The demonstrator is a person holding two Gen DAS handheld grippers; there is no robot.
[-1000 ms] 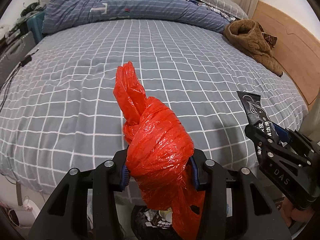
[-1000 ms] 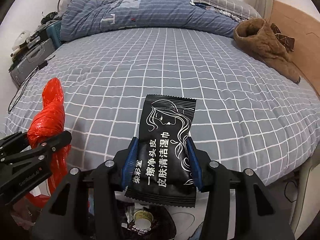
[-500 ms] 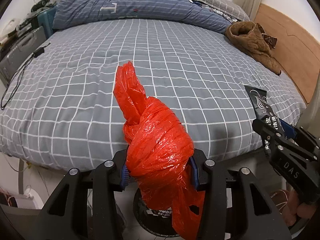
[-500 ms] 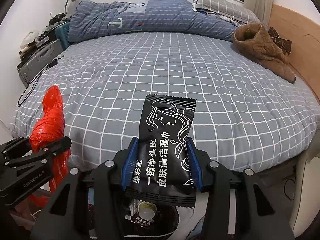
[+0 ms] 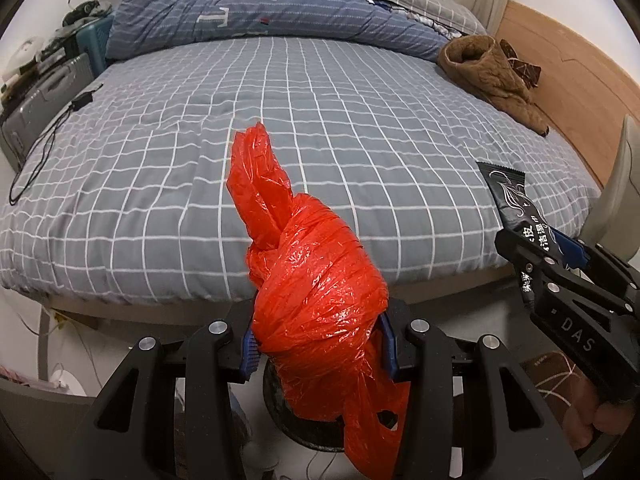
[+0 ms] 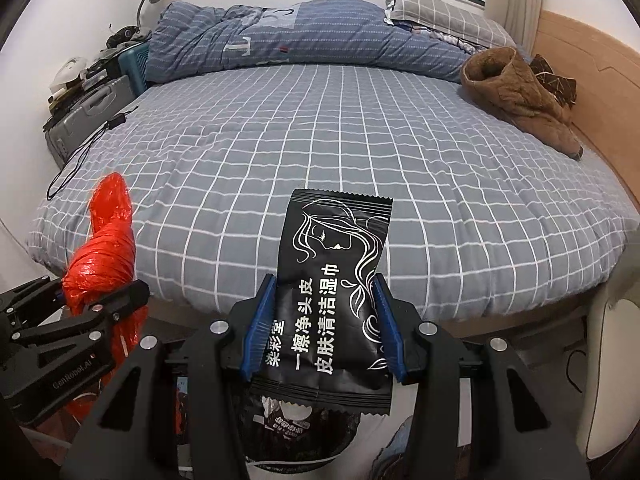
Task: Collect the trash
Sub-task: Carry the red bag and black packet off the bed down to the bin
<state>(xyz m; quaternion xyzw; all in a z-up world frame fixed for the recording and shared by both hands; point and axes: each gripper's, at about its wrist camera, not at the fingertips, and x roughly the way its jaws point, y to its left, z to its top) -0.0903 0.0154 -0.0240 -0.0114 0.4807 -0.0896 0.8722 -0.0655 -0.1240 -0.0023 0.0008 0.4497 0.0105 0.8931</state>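
My left gripper (image 5: 318,342) is shut on a knotted red plastic bag (image 5: 316,292), held past the foot of the bed; the bag also shows at the left of the right wrist view (image 6: 102,256). My right gripper (image 6: 326,326) is shut on a black wet-wipe packet (image 6: 332,292) with white print, seen at the right of the left wrist view (image 5: 516,208). A dark round bin (image 5: 298,416) with trash inside sits on the floor below both grippers; it also shows in the right wrist view (image 6: 304,432).
A bed with a grey checked sheet (image 5: 280,128) fills the view ahead. A blue duvet (image 5: 256,8) lies at its head, a brown coat (image 5: 492,72) at its right side. A cable (image 5: 44,140) and a suitcase (image 5: 44,96) are at the left. A wooden wall panel (image 6: 592,80) is on the right.
Both grippers have pulled back and risen away from the bed, each keeping its item. More of the bed edge, floor and bin shows below them.
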